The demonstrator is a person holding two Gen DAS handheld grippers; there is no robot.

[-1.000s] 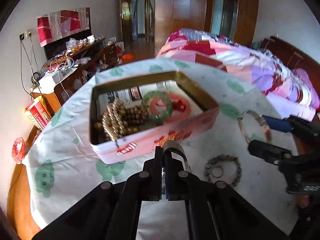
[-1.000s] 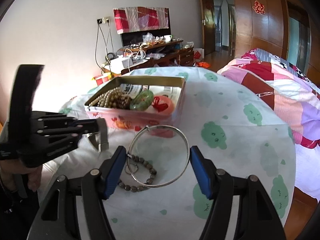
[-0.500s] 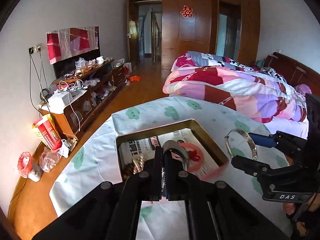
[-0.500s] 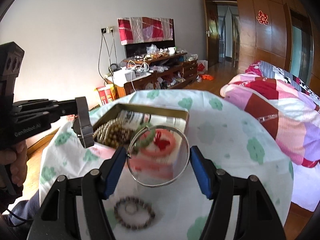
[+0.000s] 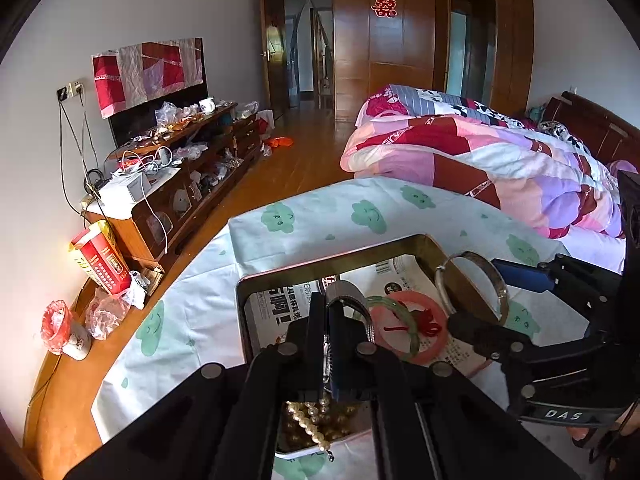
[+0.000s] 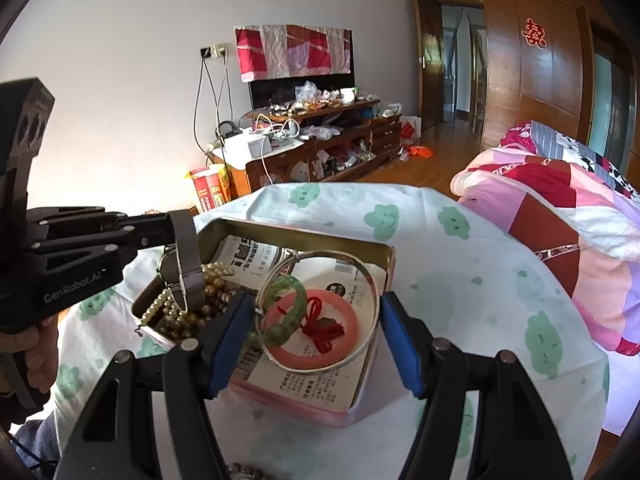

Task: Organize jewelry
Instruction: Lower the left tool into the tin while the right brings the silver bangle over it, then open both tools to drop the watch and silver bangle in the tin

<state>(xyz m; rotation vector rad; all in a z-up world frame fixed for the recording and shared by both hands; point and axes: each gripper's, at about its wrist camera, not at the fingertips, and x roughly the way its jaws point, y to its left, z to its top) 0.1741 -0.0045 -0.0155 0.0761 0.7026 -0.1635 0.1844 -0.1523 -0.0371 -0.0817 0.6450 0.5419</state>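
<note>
- Right wrist view: my right gripper (image 6: 316,320) tilts down over the tin (image 6: 384,276) on the table (image 6: 460,280), fingers clamping a silver bangle (image 6: 370,280) by its rim.
- My left gripper (image 6: 176,236), clenched on a grey watch band (image 6: 188,256), hangs over tin's left end.
- Pearls (image 6: 176,312) partly hidden; beads at bottom edge cut off.

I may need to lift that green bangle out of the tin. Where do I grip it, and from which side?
Probably from straight above, pinching the arc of the green bangle that lies over the pink bangle, one claw finger inside the ring, one outside. That arc sits propped off the paper, and the tin walls block a sideways approach.
</note>
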